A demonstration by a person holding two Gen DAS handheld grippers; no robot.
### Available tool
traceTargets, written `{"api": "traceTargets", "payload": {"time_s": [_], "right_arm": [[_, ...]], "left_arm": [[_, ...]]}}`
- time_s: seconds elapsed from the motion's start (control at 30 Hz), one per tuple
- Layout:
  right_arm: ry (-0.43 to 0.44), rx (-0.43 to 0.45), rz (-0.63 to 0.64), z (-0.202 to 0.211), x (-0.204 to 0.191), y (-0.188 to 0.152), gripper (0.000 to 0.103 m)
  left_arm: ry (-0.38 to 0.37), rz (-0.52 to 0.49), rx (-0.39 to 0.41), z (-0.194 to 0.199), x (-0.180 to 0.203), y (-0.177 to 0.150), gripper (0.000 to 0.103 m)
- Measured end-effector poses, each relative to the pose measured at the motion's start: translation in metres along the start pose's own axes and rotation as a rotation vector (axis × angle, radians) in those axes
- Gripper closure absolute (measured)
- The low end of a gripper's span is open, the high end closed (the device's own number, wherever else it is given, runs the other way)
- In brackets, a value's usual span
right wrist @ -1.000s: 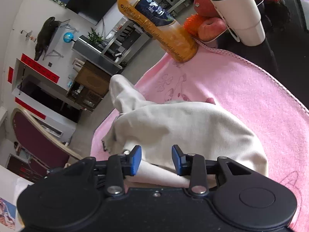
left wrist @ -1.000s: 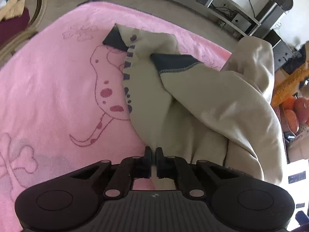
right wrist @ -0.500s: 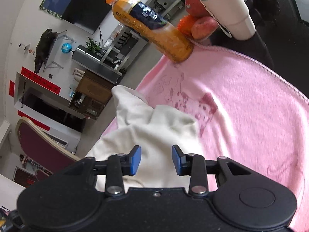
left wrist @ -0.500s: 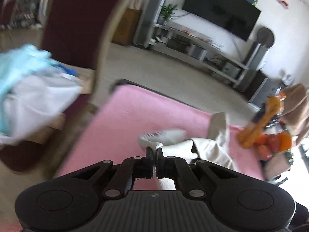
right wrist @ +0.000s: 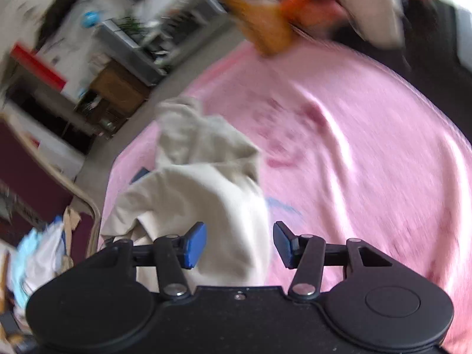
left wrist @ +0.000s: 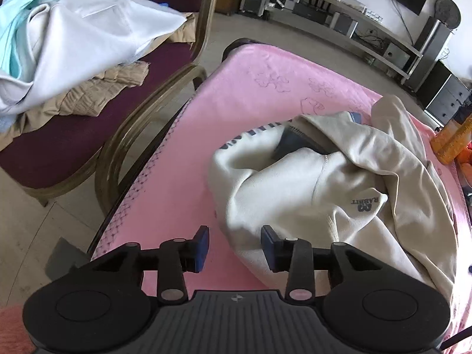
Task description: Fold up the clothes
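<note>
A cream sweatshirt (left wrist: 339, 183) with dark blue trim and a small "RABBIT" print lies crumpled on the pink blanket (left wrist: 265, 88). My left gripper (left wrist: 235, 246) is open and empty, just above the garment's near edge, over the blanket's left side. In the blurred right wrist view the same sweatshirt (right wrist: 206, 177) lies bunched on the blanket (right wrist: 368, 162). My right gripper (right wrist: 239, 244) is open, with the cloth lying below and between its fingers, not pinched.
A maroon chair (left wrist: 97, 112) with a pile of light clothes (left wrist: 73, 29) stands left of the table. An orange juice bottle (left wrist: 451, 141) and fruit sit at the far right; the bottle also shows in the right wrist view (right wrist: 259, 20). A TV stand lines the far wall.
My left gripper was shut on the sweatshirt, lifted it, and has now opened and let it drop on the blanket. My right gripper stayed open and moved fast; its view is now blurred.
</note>
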State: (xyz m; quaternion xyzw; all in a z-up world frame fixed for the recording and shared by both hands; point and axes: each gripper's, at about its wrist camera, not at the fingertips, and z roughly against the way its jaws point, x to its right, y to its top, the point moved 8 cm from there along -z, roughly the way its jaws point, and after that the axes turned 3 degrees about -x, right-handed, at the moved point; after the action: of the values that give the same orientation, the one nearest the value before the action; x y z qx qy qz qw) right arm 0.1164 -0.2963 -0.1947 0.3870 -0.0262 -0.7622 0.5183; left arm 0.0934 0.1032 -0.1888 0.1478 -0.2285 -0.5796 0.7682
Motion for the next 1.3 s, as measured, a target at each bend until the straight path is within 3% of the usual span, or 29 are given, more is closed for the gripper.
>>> {"api": "traceTargets", "payload": {"time_s": [0.03, 0.13, 0.3, 0.4, 0.47, 0.5, 0.63, 0.73, 0.8, 0.87, 0.97, 1.03, 1.07, 1.13, 1.3], "right_arm": [[0.009, 0.012, 0.055, -0.001, -0.012, 0.000, 0.053], [0.050, -0.073, 0.252, -0.026, -0.058, -0.016, 0.054], [-0.104, -0.203, 0.513, -0.068, -0.078, -0.053, 0.055], [-0.162, -0.190, 0.604, -0.067, -0.075, -0.061, 0.061], [-0.227, -0.158, 0.616, -0.064, -0.066, -0.060, 0.102], [-0.255, -0.140, 0.616, -0.062, -0.062, -0.058, 0.101], [-0.166, 0.025, 0.366, -0.020, -0.041, -0.020, 0.101], [-0.154, 0.152, 0.048, 0.020, 0.018, 0.015, 0.101], [-0.164, 0.180, -0.170, 0.037, 0.072, 0.026, 0.101], [-0.187, 0.160, -0.295, 0.044, 0.112, 0.024, 0.101], [-0.179, 0.086, -0.361, 0.042, 0.140, 0.010, 0.100], [-0.157, 0.062, -0.379, 0.042, 0.145, 0.002, 0.092], [-0.133, 0.052, -0.392, 0.044, 0.145, -0.002, 0.078], [-0.089, 0.038, -0.412, 0.046, 0.145, -0.006, 0.069], [-0.041, -0.030, -0.404, 0.033, 0.135, -0.012, 0.068]], "left_arm": [[-0.004, -0.001, -0.003, -0.002, 0.001, 0.000, 0.065], [-0.016, -0.004, -0.010, -0.007, 0.003, 0.000, 0.065], [-0.036, -0.008, -0.023, -0.016, 0.007, 0.000, 0.065], [-0.048, -0.011, -0.031, -0.021, 0.009, 0.000, 0.067], [-0.051, -0.013, -0.033, -0.022, 0.011, 0.000, 0.069], [-0.051, -0.014, -0.032, -0.022, 0.011, 0.000, 0.069], [-0.047, -0.008, -0.016, -0.018, 0.010, 0.000, 0.071], [-0.050, -0.007, -0.009, -0.016, 0.010, 0.000, 0.072], [-0.058, -0.012, -0.009, -0.016, 0.013, -0.001, 0.072], [-0.072, -0.020, -0.010, -0.015, 0.016, -0.002, 0.071], [-0.088, -0.034, -0.019, -0.015, 0.022, -0.006, 0.069], [-0.094, -0.038, -0.031, -0.014, 0.024, -0.011, 0.067], [-0.097, -0.038, -0.036, -0.013, 0.024, -0.013, 0.066], [-0.106, -0.030, -0.044, -0.012, 0.024, -0.017, 0.065], [-0.166, 0.063, -0.046, -0.009, 0.014, -0.016, 0.064]]}}
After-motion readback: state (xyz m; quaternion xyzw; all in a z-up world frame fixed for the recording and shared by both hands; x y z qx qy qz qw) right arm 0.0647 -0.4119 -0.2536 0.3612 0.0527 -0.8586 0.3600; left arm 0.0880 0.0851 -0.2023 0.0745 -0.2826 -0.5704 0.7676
